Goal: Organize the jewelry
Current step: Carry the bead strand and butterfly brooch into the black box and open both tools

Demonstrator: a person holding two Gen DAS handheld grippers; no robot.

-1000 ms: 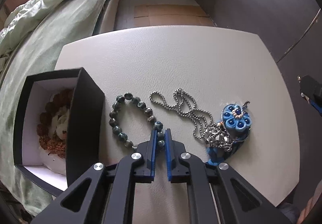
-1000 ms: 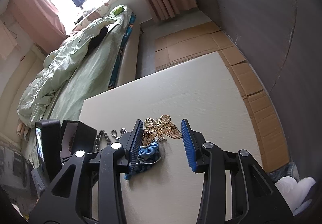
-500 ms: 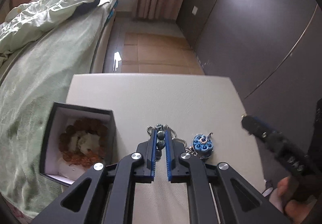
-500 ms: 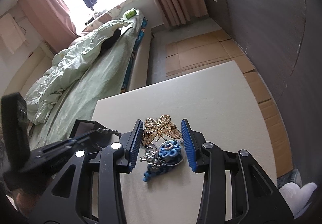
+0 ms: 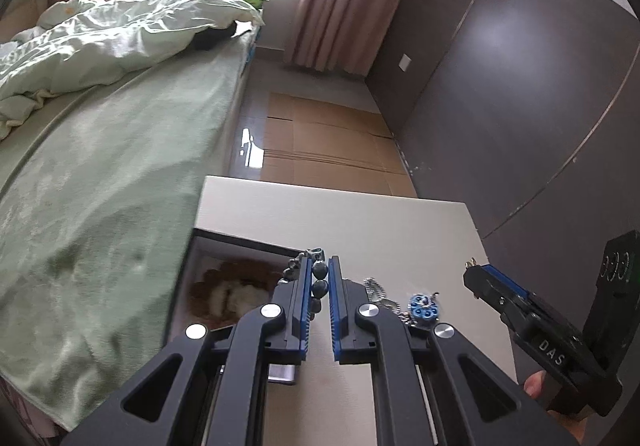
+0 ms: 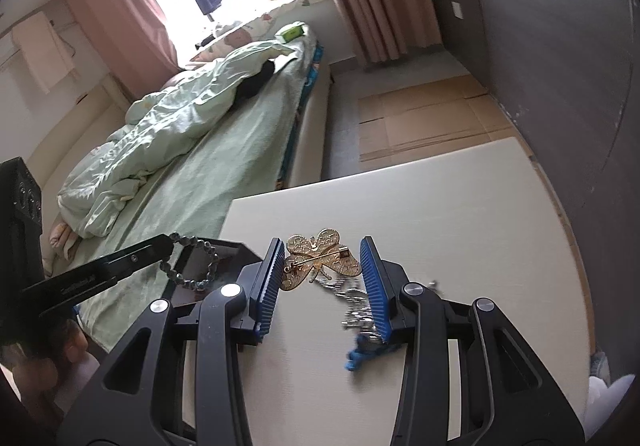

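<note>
Bracelet (image 5: 319,278) pinched in L fingers (image 5: 305,278) over box (image 5: 240,246) (R fingers (image 6: 370,278) grip gold brooch (image 6: 320,258)).

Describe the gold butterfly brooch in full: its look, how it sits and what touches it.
The gold butterfly brooch is thin, patterned, metal-looking filigree with two upper wings, two lower wings and a pin bar running across its middle. It is held between the blue ribbed pads of the right gripper, lifted above the white table, its wings spanning the gap sideways. The left pad meets one end; contact at the other pad looks likely. Below it lies a silvery chain, apart from it.
</note>
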